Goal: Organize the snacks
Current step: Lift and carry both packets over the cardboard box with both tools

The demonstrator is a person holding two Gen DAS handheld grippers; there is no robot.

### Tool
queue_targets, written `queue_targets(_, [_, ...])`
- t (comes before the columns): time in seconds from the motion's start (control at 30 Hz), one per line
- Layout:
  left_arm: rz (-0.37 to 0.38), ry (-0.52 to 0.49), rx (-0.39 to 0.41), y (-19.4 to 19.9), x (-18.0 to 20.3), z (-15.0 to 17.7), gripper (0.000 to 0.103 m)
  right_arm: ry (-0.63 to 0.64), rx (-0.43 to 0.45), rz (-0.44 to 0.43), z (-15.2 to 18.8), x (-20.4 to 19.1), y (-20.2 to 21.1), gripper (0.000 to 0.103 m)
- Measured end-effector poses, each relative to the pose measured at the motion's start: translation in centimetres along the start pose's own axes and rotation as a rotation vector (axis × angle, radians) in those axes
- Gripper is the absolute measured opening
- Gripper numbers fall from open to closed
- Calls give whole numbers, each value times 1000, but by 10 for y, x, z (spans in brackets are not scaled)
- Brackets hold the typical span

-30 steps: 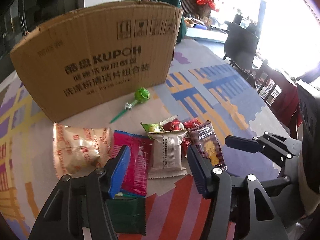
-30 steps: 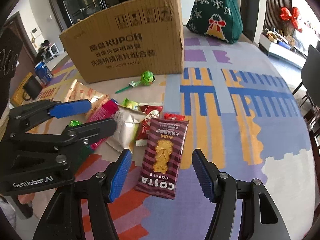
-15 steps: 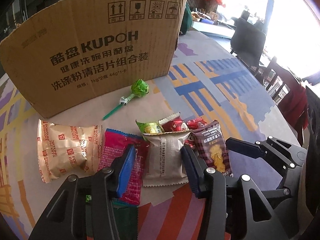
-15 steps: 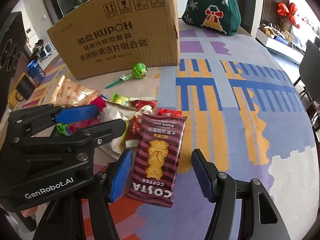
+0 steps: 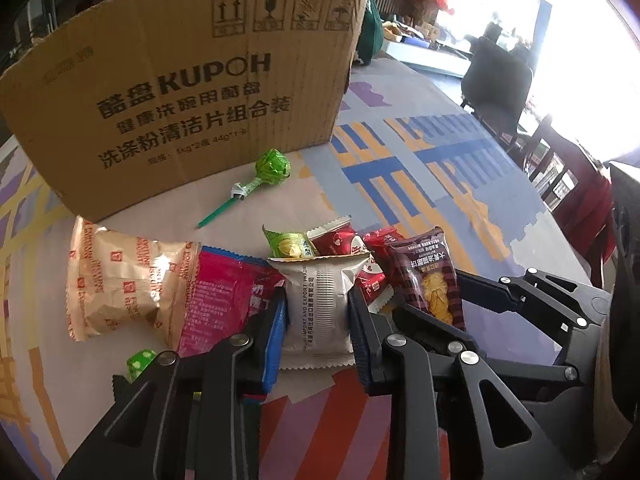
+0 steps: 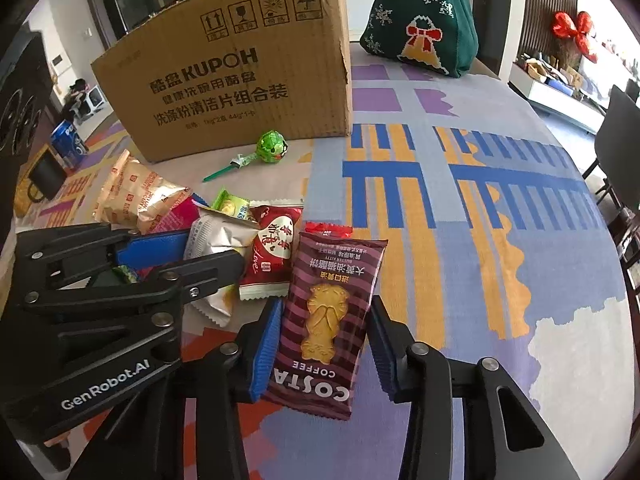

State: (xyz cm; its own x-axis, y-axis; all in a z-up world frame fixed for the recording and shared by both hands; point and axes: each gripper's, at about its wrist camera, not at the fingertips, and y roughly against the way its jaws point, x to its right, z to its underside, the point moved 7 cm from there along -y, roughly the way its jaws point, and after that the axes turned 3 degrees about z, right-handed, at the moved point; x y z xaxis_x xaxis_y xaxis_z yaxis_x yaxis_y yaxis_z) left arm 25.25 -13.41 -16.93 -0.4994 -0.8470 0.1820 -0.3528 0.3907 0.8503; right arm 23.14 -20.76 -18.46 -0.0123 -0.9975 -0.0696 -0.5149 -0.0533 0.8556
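Snack packets lie in a heap on the patterned tablecloth (image 6: 460,208) in front of a cardboard box (image 5: 192,80). My left gripper (image 5: 316,304) is closing, its blue pads pressing both sides of a white packet (image 5: 318,320), which bulges at the top. My right gripper (image 6: 326,312) is closing too, with its pads against the edges of a purple Costa biscuit packet (image 6: 328,304). Beside these lie a gold-and-red biscuit packet (image 5: 120,284), a pink packet (image 5: 224,296), a red heart packet (image 6: 272,252) and a green lollipop (image 5: 273,167).
A green knitted bag (image 6: 420,16) stands behind the box on the right. A blue can (image 6: 68,142) and a dark mug (image 6: 44,176) sit at the far left. Dark chairs (image 5: 496,88) stand beyond the table's right edge. A small green candy (image 5: 140,362) lies by my left fingers.
Both grippers narrowed from wide apart down onto their packets. The left one shifted from over the pink packet to straddle the white packet. The right stayed around the Costa packet.
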Motion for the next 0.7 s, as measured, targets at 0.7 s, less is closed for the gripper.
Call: queue_targets(0.7, [-69,58,177,73,-13,-8,30,15,119,-54,-26,-8,43,43])
